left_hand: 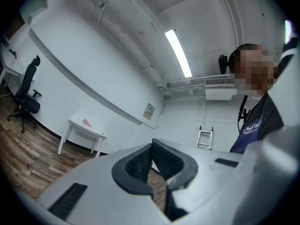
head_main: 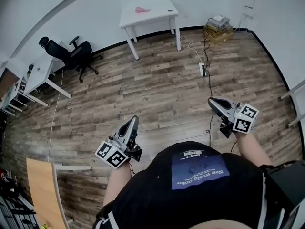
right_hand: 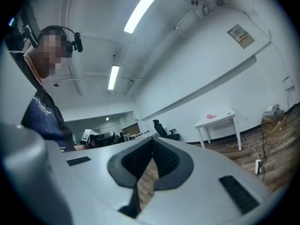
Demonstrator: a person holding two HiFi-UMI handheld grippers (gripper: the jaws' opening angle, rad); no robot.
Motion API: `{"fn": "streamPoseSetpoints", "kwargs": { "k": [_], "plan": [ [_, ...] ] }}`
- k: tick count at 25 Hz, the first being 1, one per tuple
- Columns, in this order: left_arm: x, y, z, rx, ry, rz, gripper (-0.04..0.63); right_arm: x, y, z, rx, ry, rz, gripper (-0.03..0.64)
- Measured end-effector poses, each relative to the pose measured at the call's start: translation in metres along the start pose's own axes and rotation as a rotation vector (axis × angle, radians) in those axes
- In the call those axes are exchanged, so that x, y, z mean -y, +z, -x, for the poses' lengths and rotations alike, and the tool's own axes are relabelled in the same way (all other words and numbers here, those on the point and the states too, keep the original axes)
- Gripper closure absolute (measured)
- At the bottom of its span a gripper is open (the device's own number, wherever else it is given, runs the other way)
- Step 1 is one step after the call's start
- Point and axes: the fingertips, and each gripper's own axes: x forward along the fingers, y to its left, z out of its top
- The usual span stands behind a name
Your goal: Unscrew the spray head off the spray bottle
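Open wood floor (head_main: pixel 157 94) stretches from the person to the far wall, crossed only by a power strip (head_main: pixel 203 69) and its cable. A white table (head_main: pixel 157 14) stands against that wall with a small pink thing (head_main: pixel 142 9) on it (too small to tell whether it is the spray bottle). An office chair (head_main: pixel 71 54) stands at the left and stacked boxes (head_main: pixel 218 31) fill the right corner. The left gripper (head_main: pixel 134 121) and right gripper (head_main: pixel 212 101) are both clenched on nothing, well apart from the table.
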Motion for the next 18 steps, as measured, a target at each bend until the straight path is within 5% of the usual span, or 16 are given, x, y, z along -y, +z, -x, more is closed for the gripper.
{"fn": "streamPoseSetpoints", "kwargs": {
  "k": [18],
  "plan": [
    [-0.187,0.074,0.055,0.052,0.081,0.025,0.604,0.001,0.015,-0.206,-0.037,0.025,0.005,0.623]
  ]
}}
